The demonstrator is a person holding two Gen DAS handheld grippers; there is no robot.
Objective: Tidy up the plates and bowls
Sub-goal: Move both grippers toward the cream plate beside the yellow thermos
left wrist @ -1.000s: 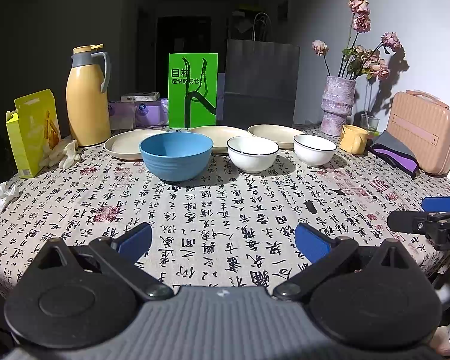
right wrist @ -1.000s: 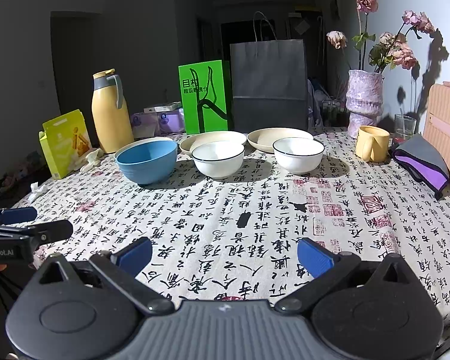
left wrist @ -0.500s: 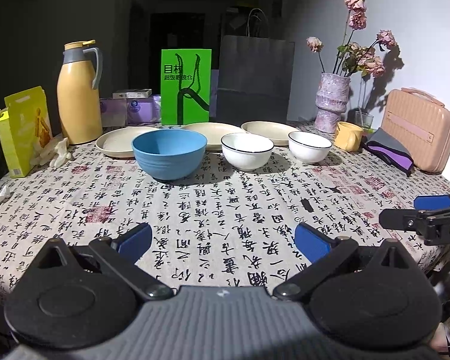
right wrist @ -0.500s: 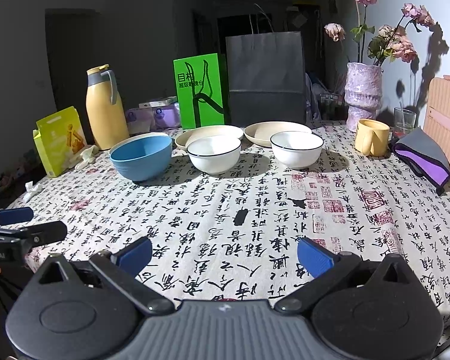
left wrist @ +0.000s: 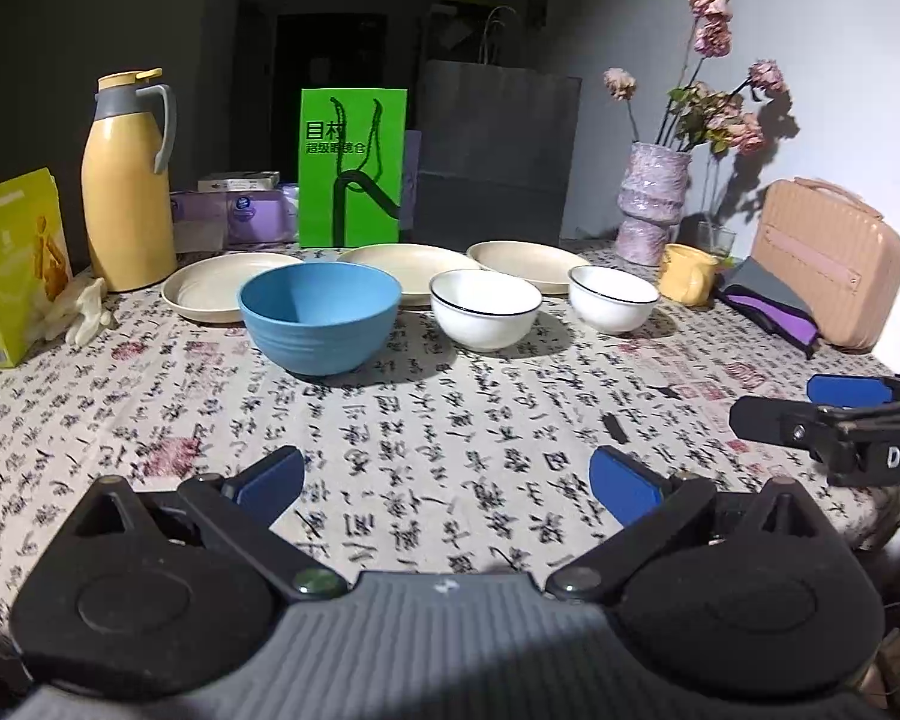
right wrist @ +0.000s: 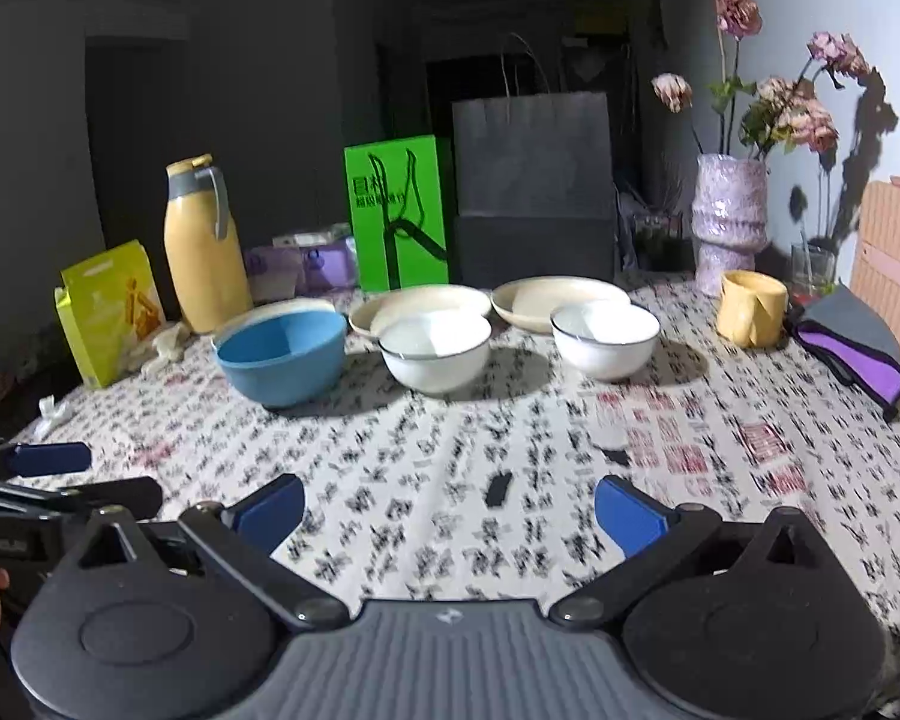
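Observation:
A blue bowl (left wrist: pixel 319 317) (right wrist: pixel 281 355) stands left of two white bowls, one in the middle (left wrist: pixel 485 308) (right wrist: pixel 434 348) and one to the right (left wrist: pixel 612 298) (right wrist: pixel 603 340). Behind them lie three cream plates: left (left wrist: pixel 201 288), middle (left wrist: pixel 411 264) (right wrist: pixel 420 305), right (left wrist: pixel 525 257) (right wrist: pixel 549 294). My left gripper (left wrist: pixel 447 483) hangs open over the near tablecloth, well short of the blue bowl. My right gripper (right wrist: pixel 449 513) is open too, nothing between its fingers, short of the white bowls.
Along the back stand a yellow thermos (left wrist: pixel 127 183), a green box (left wrist: pixel 353 167), a dark paper bag (left wrist: pixel 495 162) and a vase of dried flowers (left wrist: pixel 654 204). A yellow mug (left wrist: pixel 684 273), a purple cloth (left wrist: pixel 771 309) and a pink case (left wrist: pixel 828 273) sit right; a yellow carton (left wrist: pixel 15 264) left.
Both grippers have moved forward toward the row of bowls, which now look larger. Their jaws stay open. Nothing on the table has moved.

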